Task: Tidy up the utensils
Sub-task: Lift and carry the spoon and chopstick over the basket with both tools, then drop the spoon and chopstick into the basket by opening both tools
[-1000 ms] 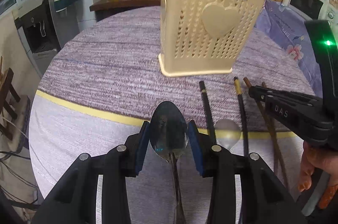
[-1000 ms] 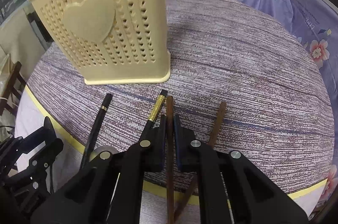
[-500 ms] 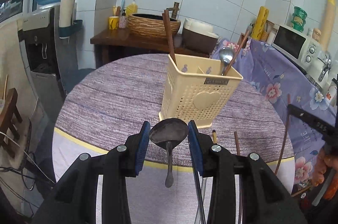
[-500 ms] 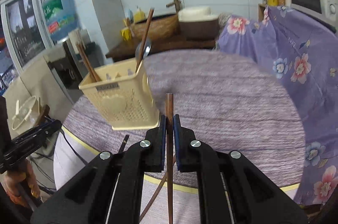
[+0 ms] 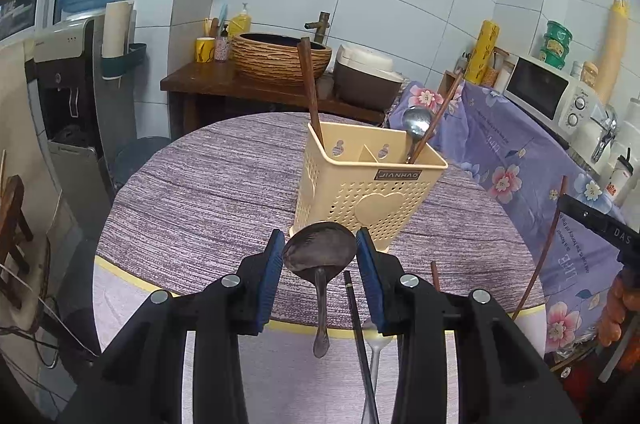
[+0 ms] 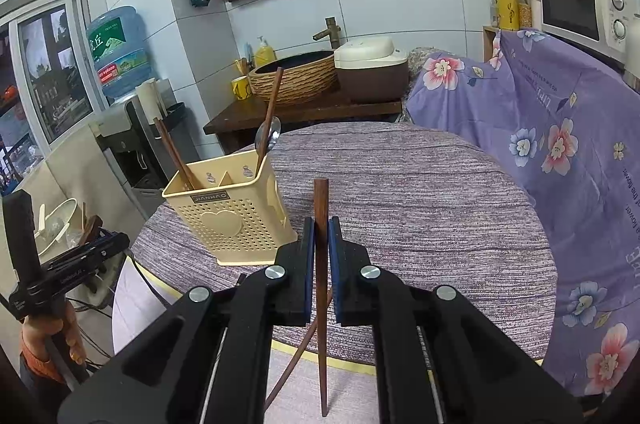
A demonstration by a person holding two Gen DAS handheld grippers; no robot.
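While the left gripper [image 5: 320, 256] hangs above the near edge of the round table [image 5: 208, 199], its blue-padded fingers [image 5: 271, 272] press on either side of the bowl of a dark metal spoon [image 5: 320, 256], whose handle droops down between the black arms. Below it on the table lie a black chopstick [image 5: 360, 336] and the pale bowl of a white spoon [image 5: 378, 342], both partly hidden by the gripper's right arm and cut off at the lower edge of the view. Just right of them the tip of a brown chopstick [image 5: 435, 276] pokes out from behind that arm. Beyond the held spoon stands the cream utensil holder [image 5: 372, 195], upright on the table, with one brown chopstick [image 5: 310, 91] in its left compartment and a silver spoon [image 5: 416, 127] plus another brown stick in its right; the holder's lower front is blocked by the spoon bowl. Farther right, the right gripper [image 6: 321, 232] has its fingers closed tight on a brown chopstick [image 6: 321, 199], held roughly upright, tip above the pads and lower end hanging down. A second, curved brown stick [image 6: 300, 352] shows beneath it; whether that one is gripped or lies on the table cannot be told. At the right lies a purple flowered cloth [image 6: 560, 143].
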